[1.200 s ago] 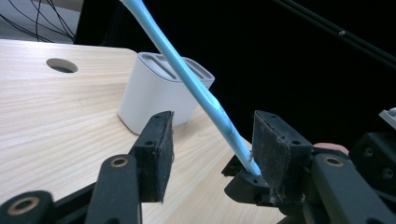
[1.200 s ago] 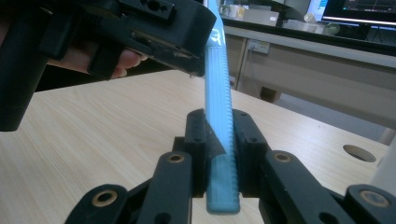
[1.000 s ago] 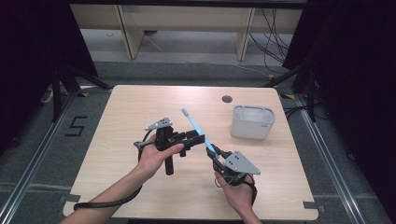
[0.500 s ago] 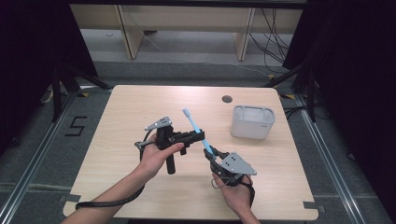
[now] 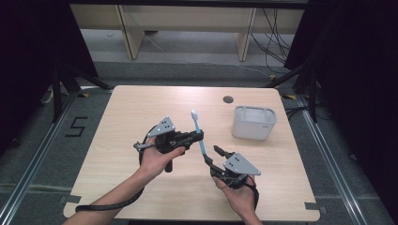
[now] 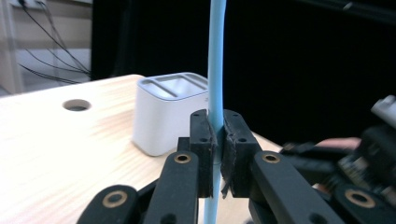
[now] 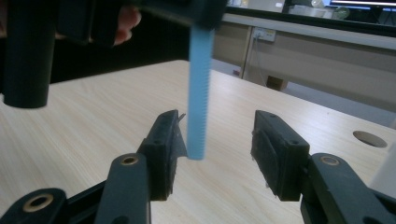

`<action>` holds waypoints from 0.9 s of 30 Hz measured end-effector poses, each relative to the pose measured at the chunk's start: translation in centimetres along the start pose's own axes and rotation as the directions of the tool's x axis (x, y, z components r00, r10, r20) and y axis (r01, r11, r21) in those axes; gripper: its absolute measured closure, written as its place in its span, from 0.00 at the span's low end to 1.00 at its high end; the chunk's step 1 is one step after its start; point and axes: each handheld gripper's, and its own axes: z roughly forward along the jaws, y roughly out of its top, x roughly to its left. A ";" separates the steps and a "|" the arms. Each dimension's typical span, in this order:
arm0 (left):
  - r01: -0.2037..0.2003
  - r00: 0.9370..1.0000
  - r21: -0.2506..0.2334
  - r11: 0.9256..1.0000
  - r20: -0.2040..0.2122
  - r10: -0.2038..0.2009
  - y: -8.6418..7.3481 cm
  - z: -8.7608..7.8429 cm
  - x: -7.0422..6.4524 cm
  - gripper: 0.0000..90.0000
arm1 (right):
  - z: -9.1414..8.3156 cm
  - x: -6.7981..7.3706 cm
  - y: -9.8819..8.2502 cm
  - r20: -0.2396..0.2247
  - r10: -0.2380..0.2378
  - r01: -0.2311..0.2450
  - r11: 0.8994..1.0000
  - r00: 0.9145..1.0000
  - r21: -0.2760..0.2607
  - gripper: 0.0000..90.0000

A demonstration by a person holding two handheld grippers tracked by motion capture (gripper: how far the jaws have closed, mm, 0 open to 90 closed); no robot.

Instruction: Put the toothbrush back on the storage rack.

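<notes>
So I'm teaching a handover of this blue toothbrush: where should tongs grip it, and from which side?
Grip the blue toothbrush mid-handle, from the side, as the left tongs do: it stands near upright, and the slim handle fits between flat pads. The right tongs have just opened around its lower end.

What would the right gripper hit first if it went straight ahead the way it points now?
Probably the slim blue toothbrush handle hanging between its open fingers, which have just been opening; the left gripper holds it just above.
</notes>
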 end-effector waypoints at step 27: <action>-0.222 0.971 0.065 0.973 -0.073 0.227 -1.5 1.4 -2.9 0.92 | 0.6 -0.1 5.5 -0.018 0.093 -0.095 0.986 0.996 -0.140 0.78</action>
